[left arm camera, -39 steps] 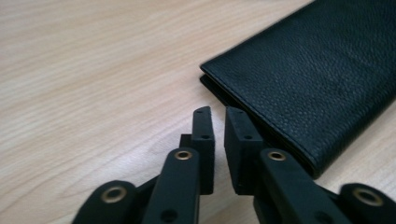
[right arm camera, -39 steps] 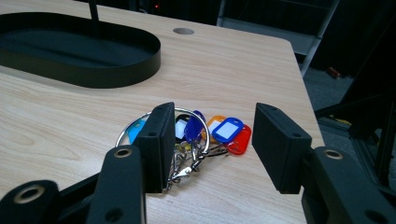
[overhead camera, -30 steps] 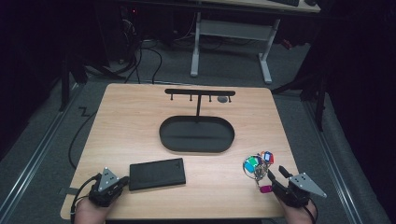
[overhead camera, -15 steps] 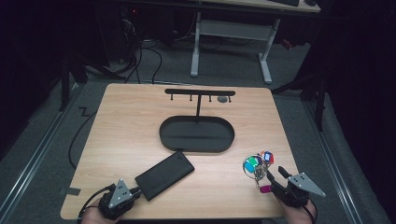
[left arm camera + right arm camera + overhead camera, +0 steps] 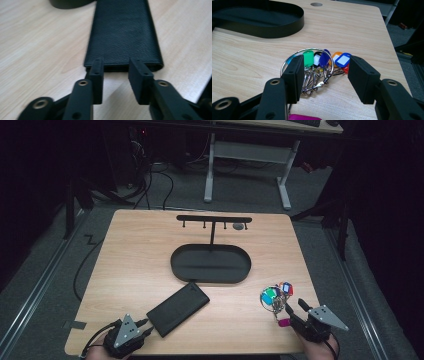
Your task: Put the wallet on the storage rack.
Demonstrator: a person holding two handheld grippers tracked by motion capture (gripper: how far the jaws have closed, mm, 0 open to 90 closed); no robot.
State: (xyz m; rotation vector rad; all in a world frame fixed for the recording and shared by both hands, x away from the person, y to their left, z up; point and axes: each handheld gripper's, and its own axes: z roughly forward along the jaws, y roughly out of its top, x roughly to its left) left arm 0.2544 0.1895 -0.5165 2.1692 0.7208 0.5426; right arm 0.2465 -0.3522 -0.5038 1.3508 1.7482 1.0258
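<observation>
The left tongs [image 5: 115, 72] have just been opening and are standing apart at the near end of the black wallet [image 5: 178, 308], seemingly just clear of it. The right tongs [image 5: 325, 75] are gaping around the key ring [image 5: 312, 68] lying on the counter [image 5: 135, 270].

No text, brand, number or sign can be read anywhere. The key tags [image 5: 343, 60] on the ring carry white label windows, but these look blank in the right gripper view and are too small to judge in the high view. The black wallet [image 5: 123, 32] shows only plain grained leather, with no stamp or logo.
</observation>
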